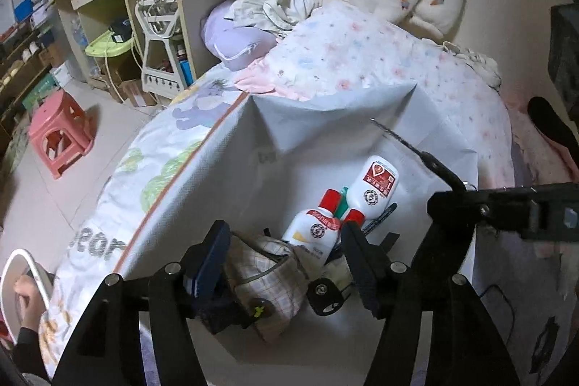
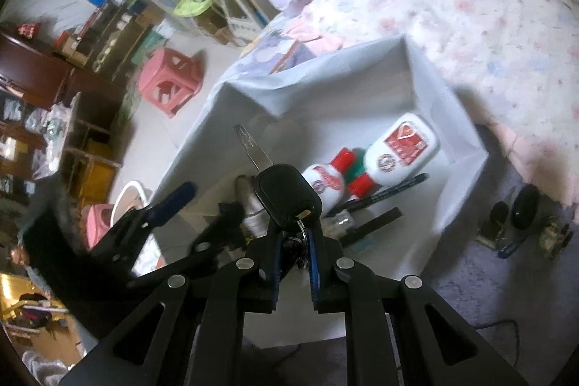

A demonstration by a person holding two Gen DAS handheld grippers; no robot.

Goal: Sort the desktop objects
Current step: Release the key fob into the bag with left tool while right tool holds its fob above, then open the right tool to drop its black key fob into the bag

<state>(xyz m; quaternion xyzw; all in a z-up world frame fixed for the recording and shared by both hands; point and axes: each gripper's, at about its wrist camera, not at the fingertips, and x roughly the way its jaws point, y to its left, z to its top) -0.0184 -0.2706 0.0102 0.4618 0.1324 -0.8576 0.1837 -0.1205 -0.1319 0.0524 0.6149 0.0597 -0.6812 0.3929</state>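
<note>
Your right gripper (image 2: pixel 294 243) has its jaws narrow, pinched on the ring end of a car key (image 2: pixel 286 196), so the black fob and blade stick out ahead over the white box (image 2: pixel 466 129). Holding it by the ring end looks sensible: the fob hangs free to drop in.

Your left gripper (image 1: pixel 286 252) has its jaws standing wide, one each side of the checked pouch (image 1: pixel 267 281), which lies in the near left part of the box; the pads do not seem to press on it, so it reads as set down.

Further in lie two white bottles (image 1: pixel 372 187) with red caps, touching each other, and a dark pen (image 2: pixel 394 190) just beside them on the right.

The box sits on the bed (image 1: pixel 362 53), its soft walls sagging inward at the far left corner. Open floor remains in the far left of the box, between the pouch and the bottles. Both grippers crowd the near edge, so you have little room sideways.
</note>
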